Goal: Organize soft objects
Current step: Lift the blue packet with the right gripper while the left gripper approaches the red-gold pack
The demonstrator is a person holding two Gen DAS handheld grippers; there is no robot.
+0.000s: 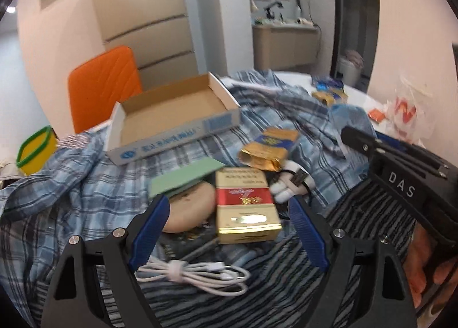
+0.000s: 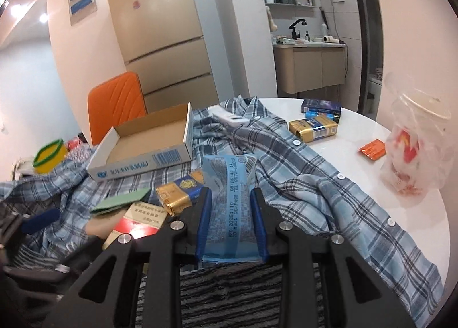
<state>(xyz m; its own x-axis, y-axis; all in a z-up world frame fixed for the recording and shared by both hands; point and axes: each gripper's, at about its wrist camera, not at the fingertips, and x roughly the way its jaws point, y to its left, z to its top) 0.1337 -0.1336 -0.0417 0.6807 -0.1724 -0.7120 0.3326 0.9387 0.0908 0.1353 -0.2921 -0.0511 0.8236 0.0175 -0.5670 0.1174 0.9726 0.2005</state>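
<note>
The right gripper (image 2: 230, 207) pinched the blue soft pack (image 2: 229, 185), probably bound for the open box (image 2: 148, 139), while the left gripper (image 1: 229, 213) gaped empty over the clutter mid-tabletop.

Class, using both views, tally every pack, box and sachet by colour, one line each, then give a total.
Gold-and-blue packs: 2
Red-and-gold box: 1
Dark blue box: 1
White open box: 1
Light blue packet: 1
Orange sachet: 1
Total: 7
</note>
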